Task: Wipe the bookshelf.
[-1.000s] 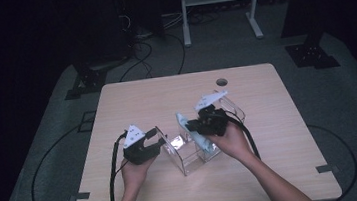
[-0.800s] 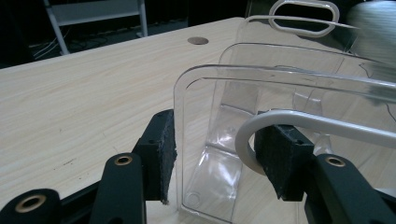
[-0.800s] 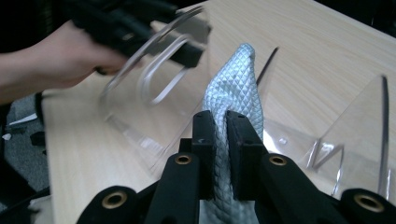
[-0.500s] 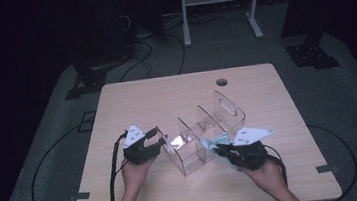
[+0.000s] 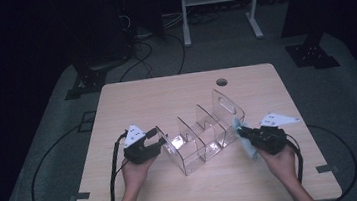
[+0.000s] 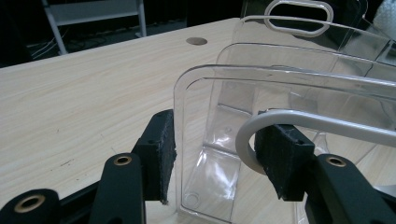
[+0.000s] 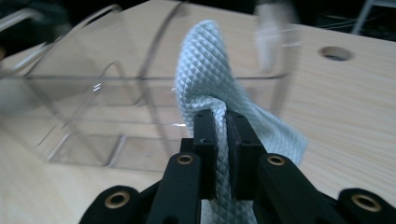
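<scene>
- On the table [image 5: 131,100], near the front edge, sits a clear plastic rack [image 5: 203,135] with see-through walls standing up in a row.
- Your left gripper [image 5: 158,142] is at the rack's left end. Its jaws are partly shut, with one pad [image 6: 161,156] on each side of the rack's end wall. In the left gripper view the pads sit right by the clear wall; I cannot tell if they squeeze it.
- Your right gripper [image 5: 248,134] is just beside the rack's right end, toward the table's right edge.
- Your right gripper's jaws are pressed tight on a pale blue cloth [image 7: 210,88] with a bumpy pattern. The cloth sticks up past the jaws, right by the rack.
</scene>
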`<state>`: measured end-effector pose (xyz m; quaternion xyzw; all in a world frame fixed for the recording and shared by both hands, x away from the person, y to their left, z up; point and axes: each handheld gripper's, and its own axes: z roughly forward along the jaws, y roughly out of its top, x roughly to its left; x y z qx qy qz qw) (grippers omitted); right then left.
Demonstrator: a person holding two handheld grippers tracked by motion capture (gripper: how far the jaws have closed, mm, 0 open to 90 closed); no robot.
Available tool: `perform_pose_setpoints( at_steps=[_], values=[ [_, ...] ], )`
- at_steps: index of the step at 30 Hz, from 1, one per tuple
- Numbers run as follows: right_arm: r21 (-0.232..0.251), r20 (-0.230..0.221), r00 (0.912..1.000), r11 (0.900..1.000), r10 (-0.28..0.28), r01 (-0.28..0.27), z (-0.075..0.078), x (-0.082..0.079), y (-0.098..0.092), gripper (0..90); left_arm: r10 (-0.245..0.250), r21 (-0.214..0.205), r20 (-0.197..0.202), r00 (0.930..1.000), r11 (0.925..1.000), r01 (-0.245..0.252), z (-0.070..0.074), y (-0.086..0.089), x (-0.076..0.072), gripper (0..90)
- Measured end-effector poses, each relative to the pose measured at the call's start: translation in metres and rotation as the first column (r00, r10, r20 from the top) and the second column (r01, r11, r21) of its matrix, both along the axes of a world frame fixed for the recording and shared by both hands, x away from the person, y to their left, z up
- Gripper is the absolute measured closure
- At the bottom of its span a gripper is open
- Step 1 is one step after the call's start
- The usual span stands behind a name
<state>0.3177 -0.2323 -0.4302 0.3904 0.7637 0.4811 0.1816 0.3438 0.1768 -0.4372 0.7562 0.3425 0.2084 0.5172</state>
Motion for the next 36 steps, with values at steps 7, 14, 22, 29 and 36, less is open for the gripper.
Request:
perform_pose_setpoints(
  at_steps=[7,14,22,29,36],
  values=[
    [-0.021,0.001,0.9996,0.9994,-0.028,0.028,-0.006,0.006,-0.004,83.3,-0.005,0.002,0.002,1.0000,1.0000,0.005,0.000,0.001,0.000,47.6],
    [0.054,-0.023,0.9981,0.9968,-0.058,0.059,-0.008,0.022,-0.017,83.1,-0.005,0.000,0.004,1.0000,1.0000,0.005,0.000,0.000,0.000,47.4],
    [0.041,-0.009,0.9978,0.9969,-0.066,0.067,-0.008,0.026,-0.020,83.1,-0.007,0.001,0.007,0.9999,1.0000,0.007,0.000,0.000,0.001,47.2],
    [0.029,-0.008,0.9999,0.9996,-0.008,0.008,-0.011,0.025,-0.006,83.0,-0.009,-0.003,0.005,0.9999,1.0000,0.009,0.000,0.001,0.002,47.1],
    [0.075,-0.020,0.9973,0.9946,-0.071,0.072,-0.012,0.039,-0.022,82.8,-0.011,-0.005,0.009,0.9999,0.9999,0.011,-0.001,0.001,0.003,47.1]
  ],
)
